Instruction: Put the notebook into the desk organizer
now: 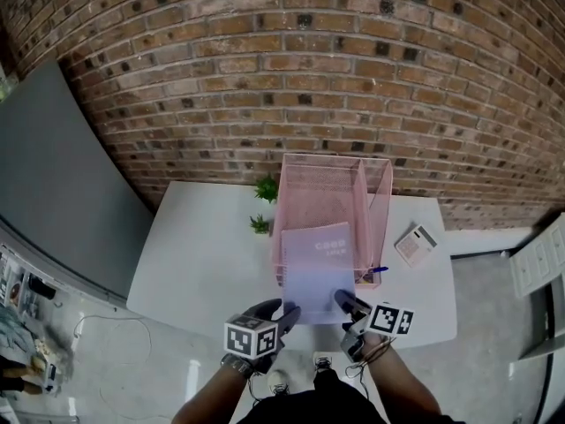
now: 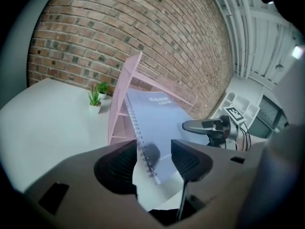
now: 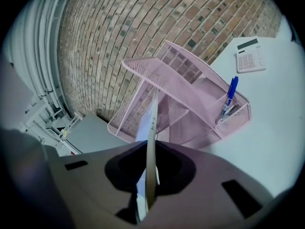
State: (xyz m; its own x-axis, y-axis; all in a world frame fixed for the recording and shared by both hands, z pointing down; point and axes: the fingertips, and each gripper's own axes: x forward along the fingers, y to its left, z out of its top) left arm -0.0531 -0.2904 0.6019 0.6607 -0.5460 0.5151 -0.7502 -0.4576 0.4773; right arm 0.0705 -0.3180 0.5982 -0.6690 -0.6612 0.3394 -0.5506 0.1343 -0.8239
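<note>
**Notebook partway into the pink organizer, right gripper pinching it**

On the white bench (image 1: 203,254), two small potted plants (image 1: 265,188) stand just left of the organizer, toward the far edge. The pink mesh desk organizer (image 1: 331,188) sits mid-bench against the far edge, split by a divider into a wide left section and a narrow right one. The notebook (image 1: 318,268) leans in the wide left section, cover up. Its near end sticks out of the organizer's front toward the bench's near edge. A low pocket at the organizer's front right corner holds a blue pen (image 1: 378,270). A calculator (image 1: 415,244) lies flat to the right, apart from the organizer.

The left gripper (image 1: 281,312) is at the notebook's near left corner, the right gripper (image 1: 347,302) at its near right corner.

The left gripper view shows what the head view cannot. The left gripper (image 2: 153,159) stands spread, with the spiral edge of the notebook (image 2: 162,118) running between the pads and a gap on the right side. It also catches the right gripper (image 2: 200,126) across the cover and the plants (image 2: 95,99) beside the organizer (image 2: 126,94).

In the right gripper view the notebook (image 3: 152,128) appears edge-on, and the right gripper (image 3: 151,168) is pressed together on that thin edge. Here the pen (image 3: 231,94) stands upright in its pocket of the organizer (image 3: 181,85), with the calculator (image 3: 251,55) beyond.
</note>
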